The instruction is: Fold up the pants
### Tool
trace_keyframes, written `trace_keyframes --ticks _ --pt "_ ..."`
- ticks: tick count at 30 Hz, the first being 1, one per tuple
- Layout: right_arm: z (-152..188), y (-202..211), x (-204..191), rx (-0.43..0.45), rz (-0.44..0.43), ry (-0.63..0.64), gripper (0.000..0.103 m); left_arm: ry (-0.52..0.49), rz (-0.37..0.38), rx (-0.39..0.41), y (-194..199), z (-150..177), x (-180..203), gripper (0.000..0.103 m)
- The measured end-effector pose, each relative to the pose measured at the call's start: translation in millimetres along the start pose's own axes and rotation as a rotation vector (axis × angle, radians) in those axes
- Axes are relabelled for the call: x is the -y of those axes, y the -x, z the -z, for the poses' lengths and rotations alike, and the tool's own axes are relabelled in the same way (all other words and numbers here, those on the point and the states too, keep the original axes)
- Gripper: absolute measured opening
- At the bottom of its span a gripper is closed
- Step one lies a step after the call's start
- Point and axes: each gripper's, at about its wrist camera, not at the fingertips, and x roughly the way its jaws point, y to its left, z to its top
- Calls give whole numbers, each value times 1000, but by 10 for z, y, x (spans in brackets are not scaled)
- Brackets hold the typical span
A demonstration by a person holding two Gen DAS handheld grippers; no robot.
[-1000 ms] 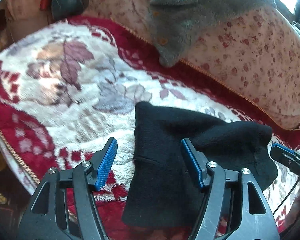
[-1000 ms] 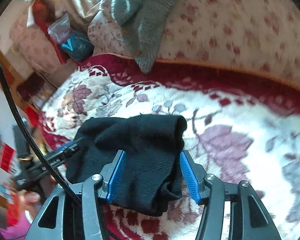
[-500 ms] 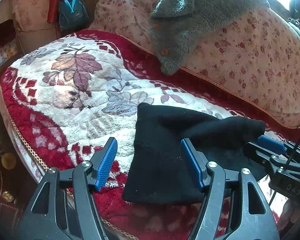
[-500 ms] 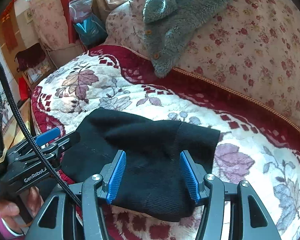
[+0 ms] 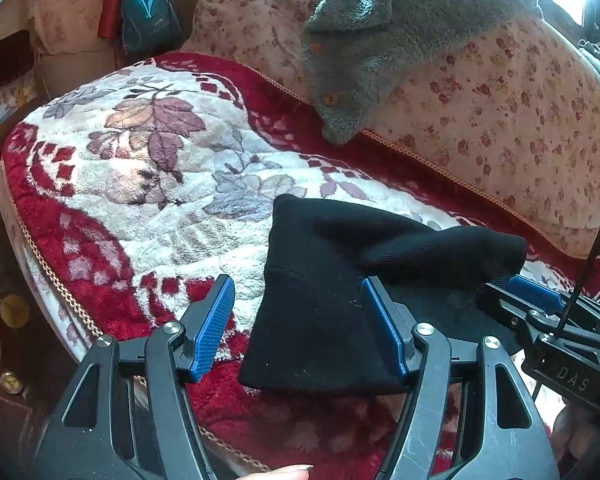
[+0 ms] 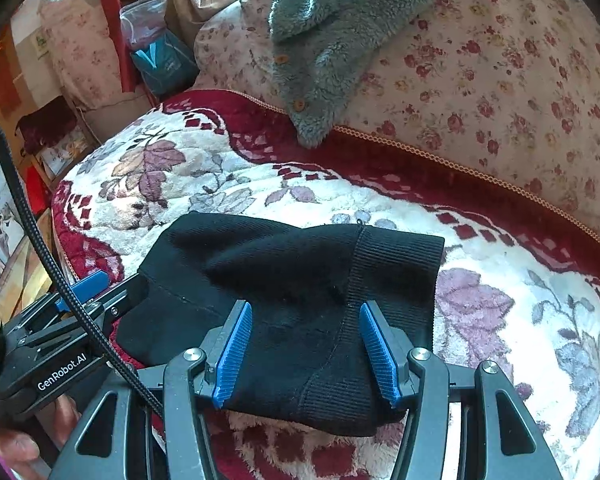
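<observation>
The sofa seat under me wears a thick red and white flowered blanket [image 5: 140, 184], and everything here I place against the black pants [image 5: 332, 300] lying folded on it near the front edge. Behind the pants rises the rose-print backrest [image 5: 500, 120]. A grey fleece garment [image 5: 380, 40] with small round buttons is draped over that backrest, its lowest corner hanging down to the blanket's red border, well behind the pants.

The pants are a compact bundle; in the right wrist view a ribbed band [image 6: 392, 280] runs across their right part, and their near edge sits on the blanket's red margin.

My left tongs [image 5: 300, 328] stand wide apart over the pants' left edge: the right blue pad [image 5: 384, 332] is above the black cloth, the left pad [image 5: 214, 324] above the blanket beside the pants, and neither is pressing anything. My right tongs [image 6: 306, 354] are also apart, straddling the near right part of the pants; the cloth lies between the blue pads [image 6: 234, 354], and I cannot tell whether they touch it.

A fingertip [image 5: 284, 472] of mine shows below the left tongs.
</observation>
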Motion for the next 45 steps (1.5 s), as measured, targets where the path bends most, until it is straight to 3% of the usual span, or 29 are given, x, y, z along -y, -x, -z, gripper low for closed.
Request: trace_keyframes --ticks 45 --pt "15 -38 -81 -17 4 20 54 -2 9 14 53 20 61 66"
